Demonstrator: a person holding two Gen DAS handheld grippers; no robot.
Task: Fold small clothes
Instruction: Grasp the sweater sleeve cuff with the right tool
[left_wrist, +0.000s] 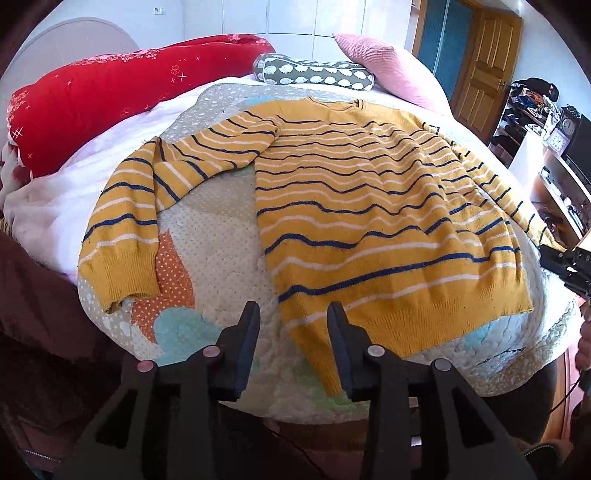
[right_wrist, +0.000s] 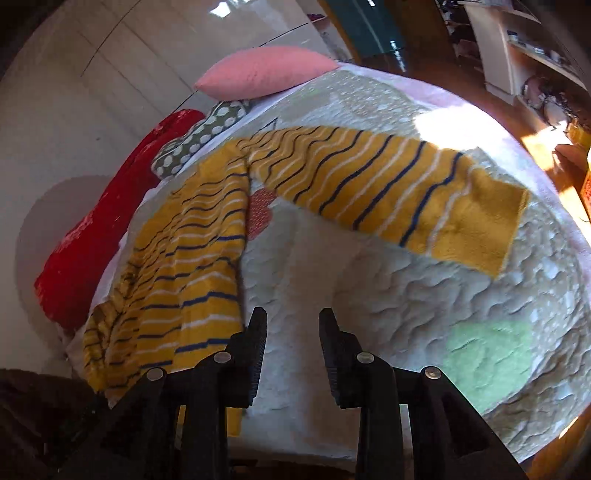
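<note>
A yellow sweater (left_wrist: 369, 192) with blue and white stripes lies flat on a quilted bedspread (left_wrist: 221, 229). Its left sleeve (left_wrist: 122, 221) bends down towards the bed's near edge. My left gripper (left_wrist: 293, 310) is open just above the lower left corner of the hem, with nothing pinched between its fingers. In the right wrist view the sweater body (right_wrist: 192, 266) lies to the left and the right sleeve (right_wrist: 388, 184) stretches out to the right. My right gripper (right_wrist: 290, 314) is open over bare bedspread (right_wrist: 406, 295) beside the hem corner, holding nothing.
A red duvet (left_wrist: 110, 92), a spotted cushion (left_wrist: 314, 74) and a pink pillow (left_wrist: 388, 66) lie at the head of the bed. A wooden door (left_wrist: 484, 74) and cluttered shelves (left_wrist: 554, 147) stand to the right. A person's dark sleeve (left_wrist: 37, 314) is at the left.
</note>
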